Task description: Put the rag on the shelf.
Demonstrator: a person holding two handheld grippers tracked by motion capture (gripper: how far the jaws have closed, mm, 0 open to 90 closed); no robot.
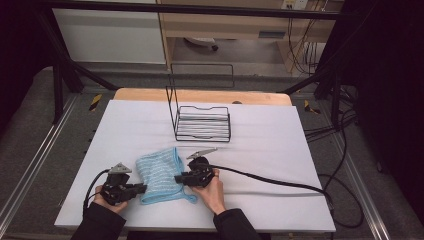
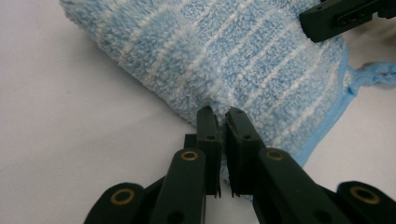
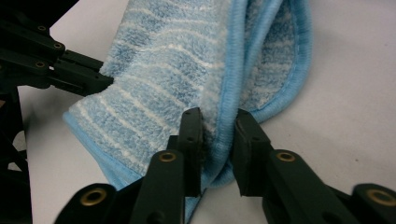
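The left gripper (image 2: 223, 116) is clamped on the near edge of the towel (image 1: 157, 172). The right gripper (image 3: 219, 119) pinches the towel's bound hem from the opposite side. The folded towel lies between them on the white sheet (image 1: 280, 145). A wire rack (image 1: 202, 122) stands beyond. No writing is readable.

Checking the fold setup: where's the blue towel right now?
In the high view the blue towel lies on the near part of the white table, in front of the wire rack, between the left gripper and right gripper.
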